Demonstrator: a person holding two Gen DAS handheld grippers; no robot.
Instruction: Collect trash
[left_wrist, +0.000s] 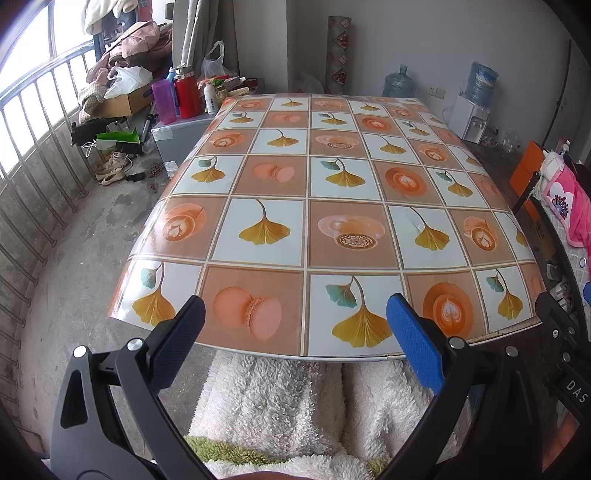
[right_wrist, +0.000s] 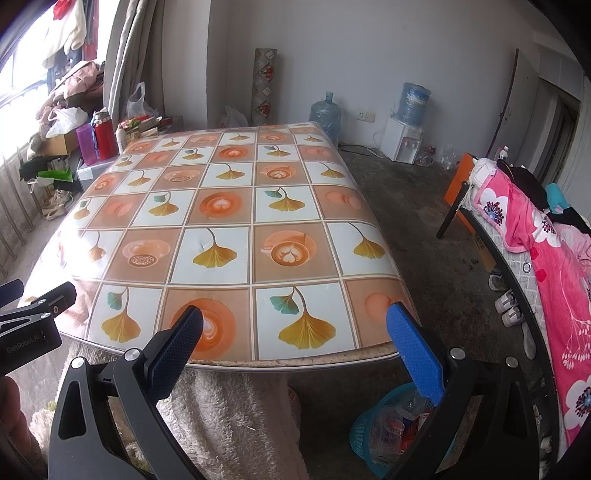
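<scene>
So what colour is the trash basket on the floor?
Blue basket, holding wrappers; shows only in the right wrist view.

Patterned table, pink blanket, water dispenser.

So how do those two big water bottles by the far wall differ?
The water bottle on the floor stands upright with its neck up, while the water bottle on the dispenser sits upside down, higher, on the white dispenser. The floor one looks clear; the other looks wrapped in a printed cover. Both are bluish and stand against the same wall.
</scene>
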